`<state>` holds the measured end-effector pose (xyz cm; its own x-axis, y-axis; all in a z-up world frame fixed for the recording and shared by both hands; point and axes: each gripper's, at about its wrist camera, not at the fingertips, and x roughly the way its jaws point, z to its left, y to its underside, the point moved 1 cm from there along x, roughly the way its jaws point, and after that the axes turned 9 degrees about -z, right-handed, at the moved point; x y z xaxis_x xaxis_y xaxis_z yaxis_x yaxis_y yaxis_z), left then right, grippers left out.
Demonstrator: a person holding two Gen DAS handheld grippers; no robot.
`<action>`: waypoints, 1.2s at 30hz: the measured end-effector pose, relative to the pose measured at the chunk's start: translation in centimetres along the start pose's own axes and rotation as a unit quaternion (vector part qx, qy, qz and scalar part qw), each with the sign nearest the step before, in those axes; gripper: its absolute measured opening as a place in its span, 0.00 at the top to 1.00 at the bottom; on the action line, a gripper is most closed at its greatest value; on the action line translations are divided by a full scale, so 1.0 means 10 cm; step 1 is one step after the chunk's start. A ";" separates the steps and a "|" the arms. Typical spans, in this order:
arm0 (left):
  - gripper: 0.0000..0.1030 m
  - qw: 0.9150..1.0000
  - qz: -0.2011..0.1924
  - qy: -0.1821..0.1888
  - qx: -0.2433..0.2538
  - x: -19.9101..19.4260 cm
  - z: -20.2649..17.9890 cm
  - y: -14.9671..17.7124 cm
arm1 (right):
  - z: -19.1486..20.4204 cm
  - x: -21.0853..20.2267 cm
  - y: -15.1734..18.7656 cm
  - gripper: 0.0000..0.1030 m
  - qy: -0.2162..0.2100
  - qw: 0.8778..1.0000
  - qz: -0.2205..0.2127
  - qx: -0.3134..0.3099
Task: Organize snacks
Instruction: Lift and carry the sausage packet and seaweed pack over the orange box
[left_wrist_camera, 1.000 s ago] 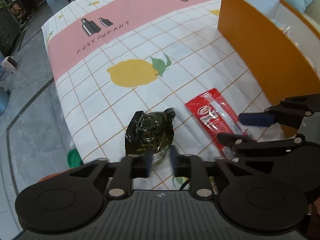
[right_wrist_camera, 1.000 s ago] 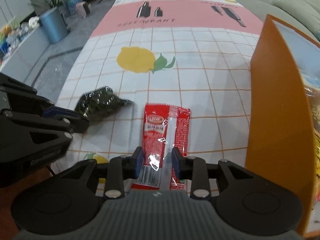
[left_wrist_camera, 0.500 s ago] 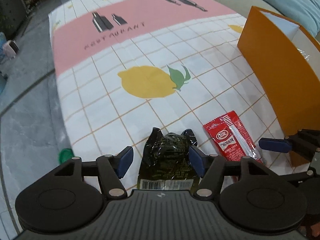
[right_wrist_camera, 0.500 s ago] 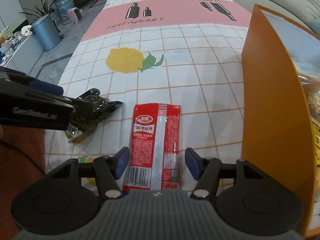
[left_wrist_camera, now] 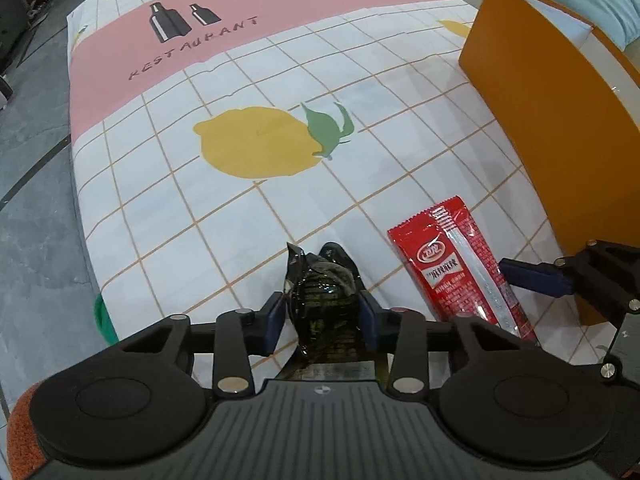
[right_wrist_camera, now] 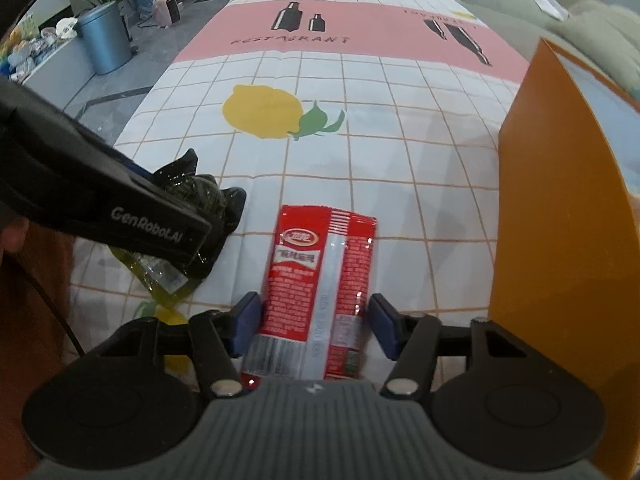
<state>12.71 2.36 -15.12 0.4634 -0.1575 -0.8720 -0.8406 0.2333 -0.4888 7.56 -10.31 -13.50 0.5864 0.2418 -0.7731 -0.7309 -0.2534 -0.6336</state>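
1. Since the earlier frames, both grippers have come down over their packets: the left gripper [left_wrist_camera: 323, 322] now straddles the dark packet [left_wrist_camera: 320, 284], and the right gripper [right_wrist_camera: 312, 324] straddles the red packet [right_wrist_camera: 320, 280], where half a second ago both sets of jaws stood wider.
2. Left gripper state: jaws closing, with the dark packet between the blue pads. The pads sit against the packet's crumpled sides and pinch it.
3. Right gripper state: jaws closing, with the red packet between the pads. A narrow gap shows on each side of the packet, so the packet is not yet clamped.
4. Dark packet position: on the tablecloth [left_wrist_camera: 168, 200] near its front edge, below the printed lemon [left_wrist_camera: 256, 142]. In the right wrist view, the left gripper's body covers part of the packet.
5. Red packet position: flat on the tablecloth, just beside the dark packet and near the orange box [right_wrist_camera: 560, 216].
6. Orange box position: upright on the far right of the cloth, its open top partly in view.
7. Surroundings: grey floor beyond the table, with a blue bin [right_wrist_camera: 105, 36] and a plant at the upper left of the right wrist view.
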 end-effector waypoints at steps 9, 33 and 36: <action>0.59 1.000 -0.005 -0.015 -0.012 -0.03 -0.01 -0.01 | -0.06 -0.02 -0.05 0.73 -0.011 1.000 -0.004 0.022; 0.59 0.993 -0.120 0.003 -0.021 -1.21 -0.65 -0.70 | -0.69 -1.47 -0.45 0.75 0.017 0.981 -0.178 0.080; 0.59 0.991 -0.130 0.025 0.005 -1.26 -0.93 -0.86 | -0.90 -1.63 -0.45 0.75 0.046 0.978 -0.183 0.084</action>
<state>11.46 -6.60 0.33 0.6499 -0.2601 -0.7141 -0.6915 0.1874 -0.6976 4.45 -21.53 1.72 0.8431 0.2014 -0.4986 -0.5079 -0.0066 -0.8614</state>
